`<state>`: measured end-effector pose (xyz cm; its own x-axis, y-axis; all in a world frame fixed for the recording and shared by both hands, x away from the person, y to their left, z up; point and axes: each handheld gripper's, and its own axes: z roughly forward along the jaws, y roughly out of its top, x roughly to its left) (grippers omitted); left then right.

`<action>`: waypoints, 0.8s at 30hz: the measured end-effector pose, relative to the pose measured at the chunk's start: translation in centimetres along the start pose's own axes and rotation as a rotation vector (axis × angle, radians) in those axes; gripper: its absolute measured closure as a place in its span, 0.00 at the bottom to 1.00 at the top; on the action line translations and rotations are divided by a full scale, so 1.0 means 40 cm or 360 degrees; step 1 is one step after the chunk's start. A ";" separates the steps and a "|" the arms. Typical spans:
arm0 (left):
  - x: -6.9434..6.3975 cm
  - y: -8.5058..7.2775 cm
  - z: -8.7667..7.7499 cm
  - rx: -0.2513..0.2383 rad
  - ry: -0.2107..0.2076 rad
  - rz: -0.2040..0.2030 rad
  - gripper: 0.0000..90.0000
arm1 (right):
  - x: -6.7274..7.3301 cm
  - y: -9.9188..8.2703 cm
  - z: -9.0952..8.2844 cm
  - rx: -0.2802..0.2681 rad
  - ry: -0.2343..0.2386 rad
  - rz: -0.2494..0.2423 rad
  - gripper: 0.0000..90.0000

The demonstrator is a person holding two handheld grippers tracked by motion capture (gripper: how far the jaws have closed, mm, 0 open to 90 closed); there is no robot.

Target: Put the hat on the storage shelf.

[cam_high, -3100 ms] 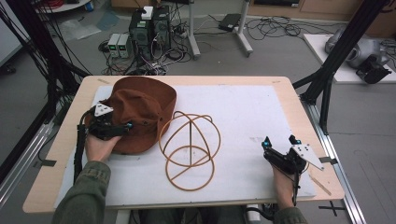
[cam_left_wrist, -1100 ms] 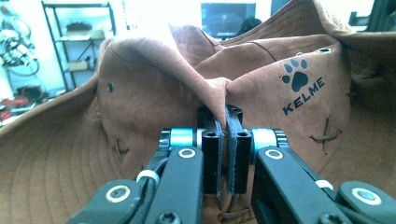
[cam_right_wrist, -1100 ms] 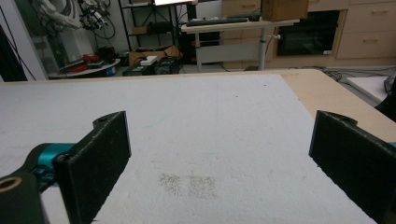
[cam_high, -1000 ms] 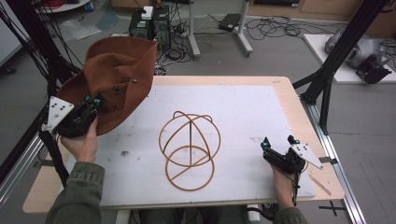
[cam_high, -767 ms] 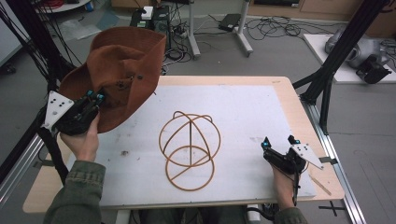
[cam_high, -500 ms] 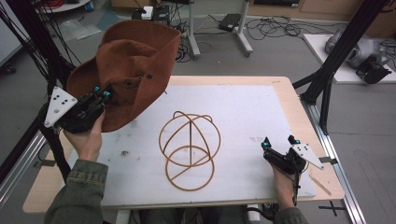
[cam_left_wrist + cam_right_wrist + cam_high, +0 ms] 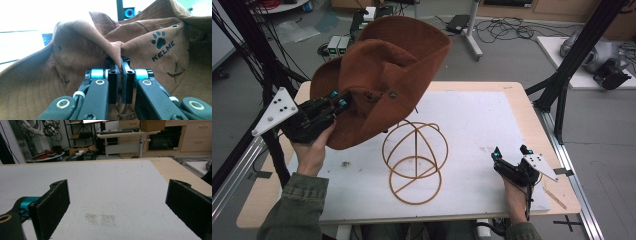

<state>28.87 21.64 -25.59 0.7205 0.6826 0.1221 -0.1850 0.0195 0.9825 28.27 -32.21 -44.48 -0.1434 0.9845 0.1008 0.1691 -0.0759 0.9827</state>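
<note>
hat (image 7: 382,75) held above wire stand (image 7: 414,160), table (image 7: 472,125).

Brown hats (image 7: 387,65): one
Wire hat stands (image 7: 414,160): one
Handheld grippers: two, left (image 7: 337,101) and right (image 7: 510,152)
Tables (image 7: 517,90): one

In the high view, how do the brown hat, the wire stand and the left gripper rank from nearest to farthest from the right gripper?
1. The wire stand, on the white mat just left of the right gripper.
2. The brown hat, raised in the air above the table's far left part.
3. The left gripper, at the left edge, shut on the hat's fabric.
</note>
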 end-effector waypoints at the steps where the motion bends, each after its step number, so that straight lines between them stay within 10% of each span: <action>1: -0.004 0.003 0.005 0.0002 -0.0036 0.0001 0.96 | 0.000 0.000 0.000 0.0000 0.0000 0.0000 0.05; 11: -0.037 0.027 0.057 0.0037 -0.0417 -0.0027 0.96 | 0.001 0.000 -0.001 0.0000 0.0004 -0.0007 0.05; 24: -0.054 0.020 0.060 0.0054 -0.0557 -0.0019 0.96 | 0.003 0.000 0.000 0.0000 0.0006 -0.0011 0.05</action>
<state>28.77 18.44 -24.75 0.9091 0.3905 0.1453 -0.1570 -0.0020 0.9876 28.25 -32.12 -44.47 -0.1481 0.9844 0.0945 0.1679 -0.0692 0.9834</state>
